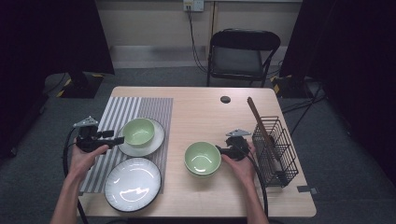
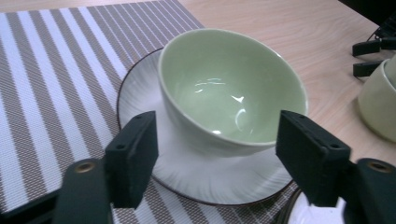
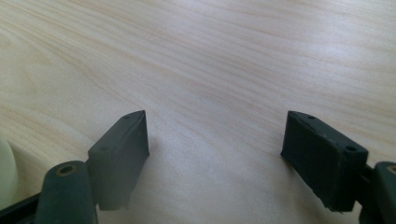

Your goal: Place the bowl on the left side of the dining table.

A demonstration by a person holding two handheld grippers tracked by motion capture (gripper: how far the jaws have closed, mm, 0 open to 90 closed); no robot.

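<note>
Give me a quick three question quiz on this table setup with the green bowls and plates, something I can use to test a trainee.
1. True or false: the left gripper is shut on the green bowl on the plate.
2. Which thing does the second green bowl rest on? A. the striped placemat B. the bare wooden table C. the white plate
3. Fill in: the wooden utensil leans in the black wire ____.

Key
1. False: its jaws stand open on either side of the bowl, not touching it.
2. B, the table, beside the right gripper.
3. basket
</note>
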